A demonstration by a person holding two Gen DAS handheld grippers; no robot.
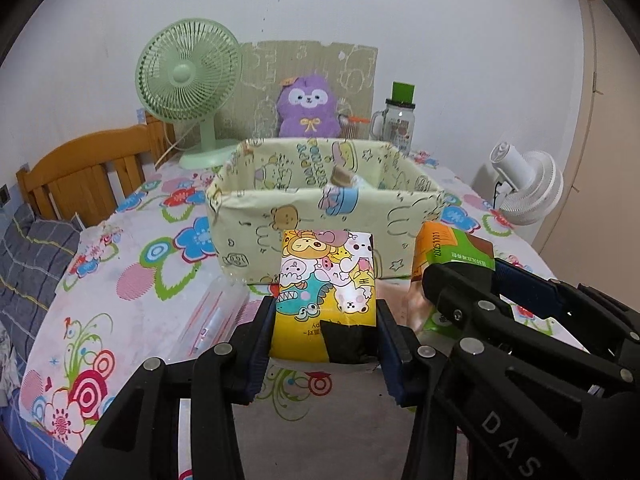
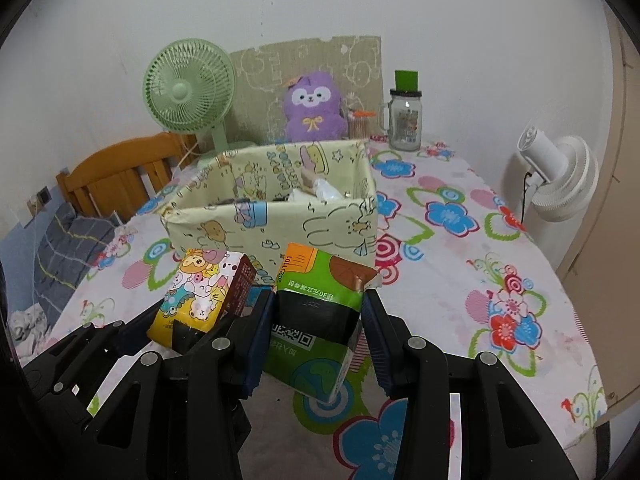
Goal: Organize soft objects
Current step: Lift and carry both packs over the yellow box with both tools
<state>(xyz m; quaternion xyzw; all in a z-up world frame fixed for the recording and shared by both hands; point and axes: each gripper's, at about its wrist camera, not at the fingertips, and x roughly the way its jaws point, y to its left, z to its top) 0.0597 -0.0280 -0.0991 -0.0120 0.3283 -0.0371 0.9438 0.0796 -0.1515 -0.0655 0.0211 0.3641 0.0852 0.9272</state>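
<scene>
Yellow pack: we see the yellow cartoon tissue pack [image 1: 326,292] pinched between the left gripper [image 1: 325,344] pads, its far end sticking out toward the fabric box [image 1: 256,220].
Green pack: the green tissue pack [image 2: 316,320] sits clamped in the right gripper [image 2: 318,344], lifted above the flowered tablecloth [image 2: 460,264].
Jaws: both part-closed, pressing the packs' sides.
Pose: we hold both grippers side by side, tilted downward, just short of the box.
</scene>
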